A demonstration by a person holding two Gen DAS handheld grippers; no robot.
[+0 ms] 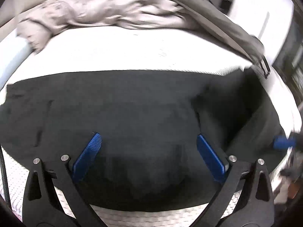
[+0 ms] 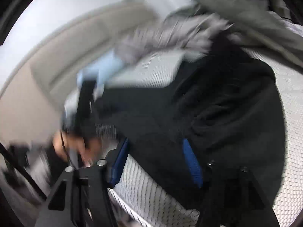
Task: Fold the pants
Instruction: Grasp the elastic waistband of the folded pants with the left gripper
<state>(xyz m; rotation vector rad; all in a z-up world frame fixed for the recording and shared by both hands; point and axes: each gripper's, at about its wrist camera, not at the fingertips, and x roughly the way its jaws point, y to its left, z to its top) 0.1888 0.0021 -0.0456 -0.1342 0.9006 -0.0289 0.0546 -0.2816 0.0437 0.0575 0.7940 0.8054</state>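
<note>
We have the black pants [image 1: 132, 104] spread across the near part of the mattress [image 1: 132, 49], lying mostly flat, with a bunched fold toward the right side. In the right wrist view the same pants [image 2: 217, 98] drape over the mattress's [image 2: 284, 87] honeycomb-textured cover, rumpled where the cloth doubles up.

We judge the fabric soft, light and limp: it will sag from any single hold and should slide easily on the cover, so we would take it at a seam or hem edge, each gripper on one corner, rather than pinching the middle.

Our left gripper [image 1: 149, 149] hovers over the cloth with its blue pads wide apart, holding nothing. Our right gripper [image 2: 155, 158] also has its pads spread; the cloth's edge lies between them, but the view is blurred by motion and nothing looks clamped.

Farther back, a crumpled gray garment [image 1: 106, 9] and a darker olive garment [image 1: 223, 19] lie on the mattress, apart from the pants. We see no containers in either view.
</note>
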